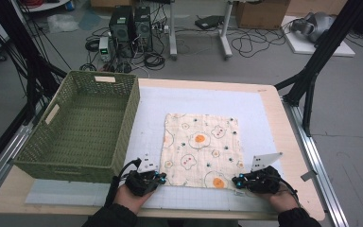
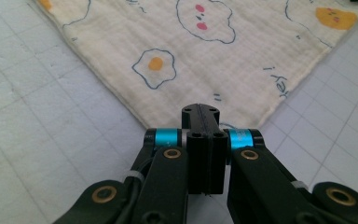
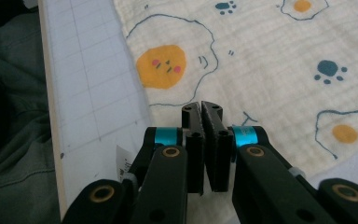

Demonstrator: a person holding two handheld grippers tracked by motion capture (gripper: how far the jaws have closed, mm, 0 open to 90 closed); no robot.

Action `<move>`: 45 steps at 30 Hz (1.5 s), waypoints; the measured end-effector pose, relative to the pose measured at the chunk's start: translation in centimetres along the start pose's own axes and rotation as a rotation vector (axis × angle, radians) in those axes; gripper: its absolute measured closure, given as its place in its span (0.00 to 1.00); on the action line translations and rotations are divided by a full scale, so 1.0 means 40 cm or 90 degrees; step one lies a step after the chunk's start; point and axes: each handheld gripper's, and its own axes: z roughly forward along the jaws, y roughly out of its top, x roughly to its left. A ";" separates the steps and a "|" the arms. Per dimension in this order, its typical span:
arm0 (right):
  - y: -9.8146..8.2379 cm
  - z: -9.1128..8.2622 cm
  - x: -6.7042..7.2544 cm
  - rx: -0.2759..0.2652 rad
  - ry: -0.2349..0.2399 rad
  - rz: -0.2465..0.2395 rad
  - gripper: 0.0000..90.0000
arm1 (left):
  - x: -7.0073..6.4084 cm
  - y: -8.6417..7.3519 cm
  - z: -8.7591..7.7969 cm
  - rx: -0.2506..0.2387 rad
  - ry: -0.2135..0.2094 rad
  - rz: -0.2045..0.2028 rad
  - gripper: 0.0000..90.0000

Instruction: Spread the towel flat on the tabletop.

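Cloth lies flat beside the basket; left gripper and right gripper, jaws closed and empty, flank its near corners, apparently ready for folding.

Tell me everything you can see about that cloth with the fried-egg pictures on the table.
The cream, crinkly woven cloth printed with fried eggs, paw prints and little faces lies spread flat and roughly square on the white gridded mat, right of the green woven basket. It looks like soft muslin, its edges stitched. The left gripper sits at its near left corner and the right gripper at its near right corner, both with jaws closed. Whether either pinches the fabric cannot be told.
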 end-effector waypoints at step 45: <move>0.088 0.005 -0.090 -0.149 -0.074 0.065 0.43 | 0.032 0.043 0.012 -0.099 -0.028 0.010 0.60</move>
